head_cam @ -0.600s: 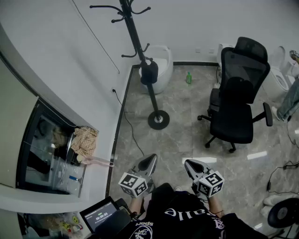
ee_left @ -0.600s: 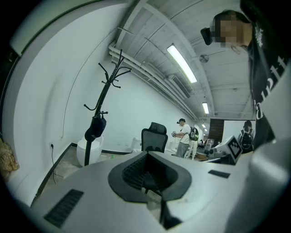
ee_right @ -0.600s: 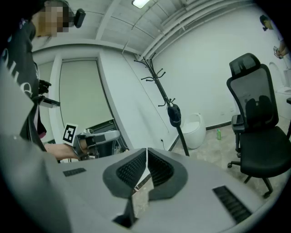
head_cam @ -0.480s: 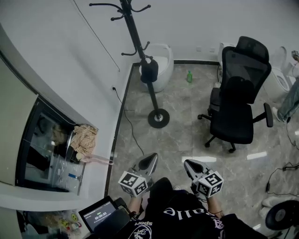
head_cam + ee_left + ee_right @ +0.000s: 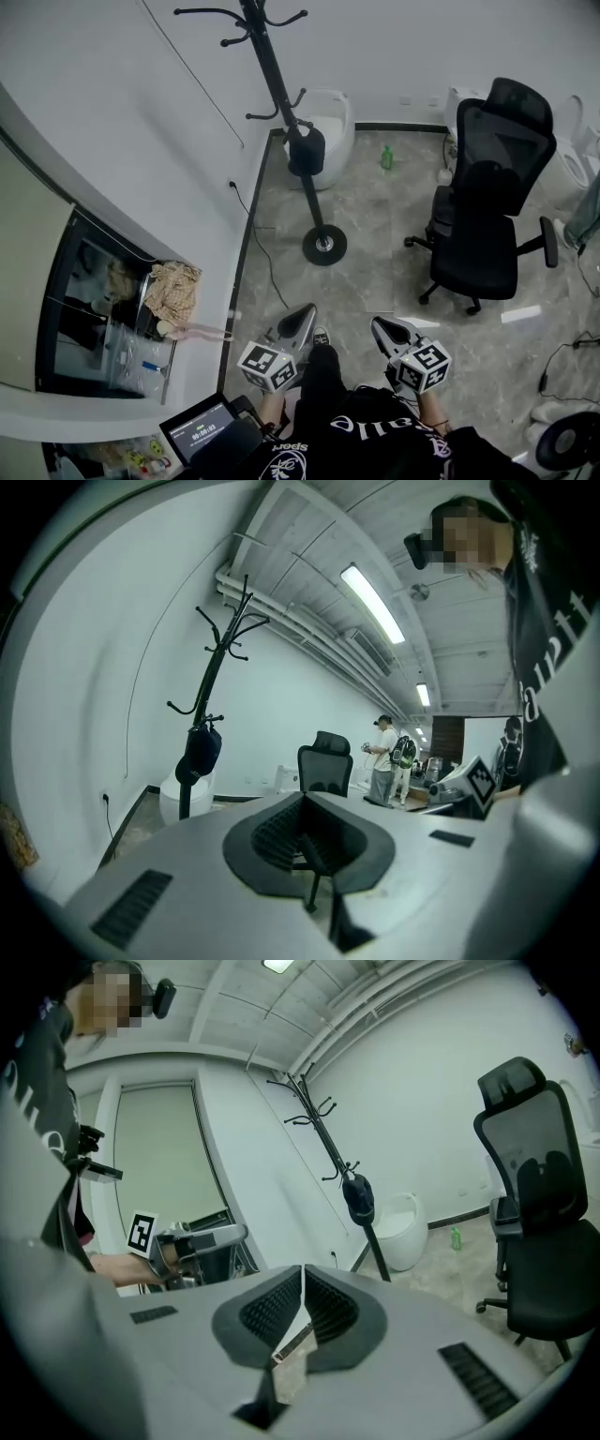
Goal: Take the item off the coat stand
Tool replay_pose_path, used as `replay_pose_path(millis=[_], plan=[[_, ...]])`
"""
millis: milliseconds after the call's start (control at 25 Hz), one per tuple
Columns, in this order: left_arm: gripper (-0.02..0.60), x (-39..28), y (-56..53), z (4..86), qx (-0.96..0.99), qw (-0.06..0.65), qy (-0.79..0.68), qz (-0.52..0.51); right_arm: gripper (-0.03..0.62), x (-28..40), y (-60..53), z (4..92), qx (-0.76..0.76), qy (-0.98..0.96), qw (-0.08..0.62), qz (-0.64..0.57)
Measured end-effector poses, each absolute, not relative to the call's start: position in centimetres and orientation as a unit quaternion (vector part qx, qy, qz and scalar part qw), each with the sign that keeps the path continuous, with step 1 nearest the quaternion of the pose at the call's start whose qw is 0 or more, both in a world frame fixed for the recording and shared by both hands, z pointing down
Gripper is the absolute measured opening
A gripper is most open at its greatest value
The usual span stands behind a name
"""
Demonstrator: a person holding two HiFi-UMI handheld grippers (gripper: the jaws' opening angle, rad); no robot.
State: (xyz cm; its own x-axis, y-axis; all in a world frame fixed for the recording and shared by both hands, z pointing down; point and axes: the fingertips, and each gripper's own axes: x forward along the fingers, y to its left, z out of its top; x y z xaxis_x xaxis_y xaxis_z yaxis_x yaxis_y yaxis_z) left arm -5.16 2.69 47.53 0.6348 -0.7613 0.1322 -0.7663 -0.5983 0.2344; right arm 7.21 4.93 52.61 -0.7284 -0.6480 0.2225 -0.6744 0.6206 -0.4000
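Note:
A tall black coat stand [image 5: 281, 94] rises from a round base [image 5: 323, 246] on the marble floor near the wall. A dark, cap-like item [image 5: 307, 150] hangs from a low hook on its pole. The same item [image 5: 202, 750] shows in the left gripper view, and it [image 5: 358, 1199] also hangs on the stand in the right gripper view. My left gripper [image 5: 302, 319] and right gripper [image 5: 382, 330] are held close to my body, well short of the stand. The jaws of both are shut with nothing between them [image 5: 302, 803] [image 5: 302, 1274].
A black office chair [image 5: 487, 216] stands right of the stand. A white floor basin [image 5: 333, 127] and a green bottle [image 5: 386, 157] lie behind it. A cable [image 5: 267, 262] runs along the wall. A checked cloth [image 5: 173, 291] and a small screen [image 5: 202, 431] sit at the left. People [image 5: 384, 757] stand far back.
The head view has shifted slightly, so the stand and chair sit a little lower and further right. A shoe now shows between the grippers. Both grippers stay shut and near my body.

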Motion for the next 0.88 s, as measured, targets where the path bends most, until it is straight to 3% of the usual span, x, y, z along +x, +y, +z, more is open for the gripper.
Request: replay_pose_path(millis=[520, 880], plan=[[0.003, -13.5, -12.9, 45.6, 0.907, 0.114, -0.406, 0.005, 0.018, -1.0, -10.9, 49.9, 0.385, -0.898, 0.001, 0.212], [0.003, -16.5, -20.0, 46.1, 0.919, 0.114, -0.377, 0.003, 0.018, -4.4, -18.2, 50.5, 0.410, -0.894, 0.037, 0.179]])
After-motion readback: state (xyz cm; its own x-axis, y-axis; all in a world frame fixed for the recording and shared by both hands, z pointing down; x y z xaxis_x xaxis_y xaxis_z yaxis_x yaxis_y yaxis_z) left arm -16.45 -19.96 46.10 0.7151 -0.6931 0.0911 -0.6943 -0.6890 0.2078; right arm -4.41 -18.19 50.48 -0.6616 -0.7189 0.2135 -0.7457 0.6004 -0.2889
